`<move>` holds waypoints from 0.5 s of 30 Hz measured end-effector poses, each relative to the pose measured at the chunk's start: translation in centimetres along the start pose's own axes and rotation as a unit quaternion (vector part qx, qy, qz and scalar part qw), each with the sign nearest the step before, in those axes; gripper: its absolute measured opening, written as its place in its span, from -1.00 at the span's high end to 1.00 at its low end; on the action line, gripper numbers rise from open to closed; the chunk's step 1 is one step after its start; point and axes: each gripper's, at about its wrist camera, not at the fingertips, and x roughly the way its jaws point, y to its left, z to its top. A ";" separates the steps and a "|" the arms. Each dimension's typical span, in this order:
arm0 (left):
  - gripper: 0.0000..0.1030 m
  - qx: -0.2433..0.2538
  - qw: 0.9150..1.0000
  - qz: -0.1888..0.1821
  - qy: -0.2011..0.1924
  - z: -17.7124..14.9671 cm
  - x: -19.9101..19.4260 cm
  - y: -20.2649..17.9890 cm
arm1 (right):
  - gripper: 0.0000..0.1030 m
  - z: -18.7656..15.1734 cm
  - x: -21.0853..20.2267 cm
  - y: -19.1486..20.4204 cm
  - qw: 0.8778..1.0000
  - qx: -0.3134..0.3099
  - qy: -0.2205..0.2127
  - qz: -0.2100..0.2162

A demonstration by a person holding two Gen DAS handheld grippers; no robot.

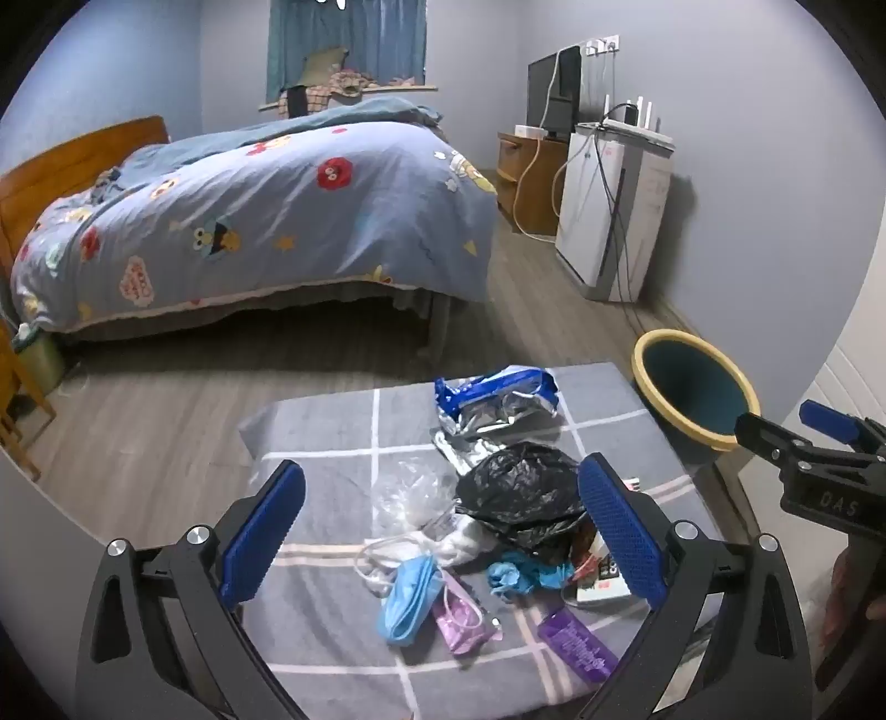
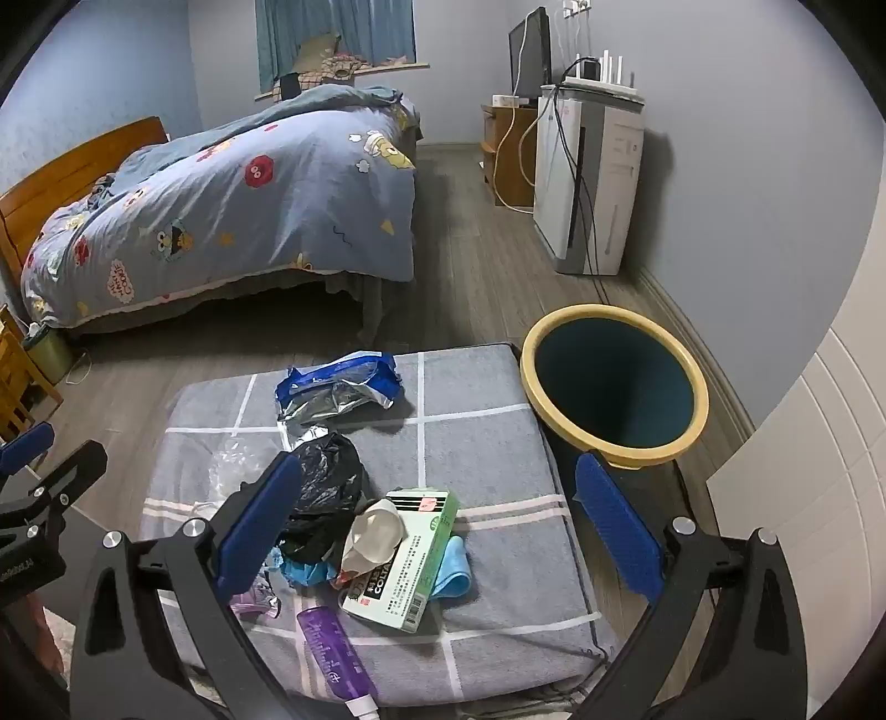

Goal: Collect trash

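Clearly the green box (image 2: 407,559) lies near the middle of the grey cushion (image 2: 498,443), long axis running near-left to far-right, between the wide-spread fingers of the empty right gripper (image 2: 437,531); the bin (image 2: 612,382) stands far-right, the also wide, empty left gripper (image 1: 443,531) farther left.

A home bedroom — bed (image 1: 249,221) under a cartoon duvet, curtained window (image 1: 346,44), wooden nightstand (image 1: 526,177).

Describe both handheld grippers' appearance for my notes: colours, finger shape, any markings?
The left gripper and right gripper match: black angular frames, silver screws, flat blue pads with a dotted grip texture. The right one's body reads "DAS".
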 end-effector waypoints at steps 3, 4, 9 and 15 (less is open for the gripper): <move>-0.90 -0.004 1.000 -0.005 0.001 0.0 0.0 0.1 | -0.90 0.0 -0.1 0.1 1.000 -0.001 -0.004 0.000; -0.90 -0.004 1.000 -0.004 0.002 0.0 0.0 0.1 | -0.90 0.0 -0.1 0.2 1.000 -0.001 -0.004 -0.001; -0.90 -0.004 1.000 -0.005 0.001 0.0 0.0 0.1 | -0.90 0.1 -0.2 0.1 1.000 0.000 -0.006 -0.005; -0.90 -0.005 1.000 -0.005 0.001 0.0 0.0 0.1 | -0.90 0.4 -0.2 0.7 1.000 0.000 -0.004 -0.003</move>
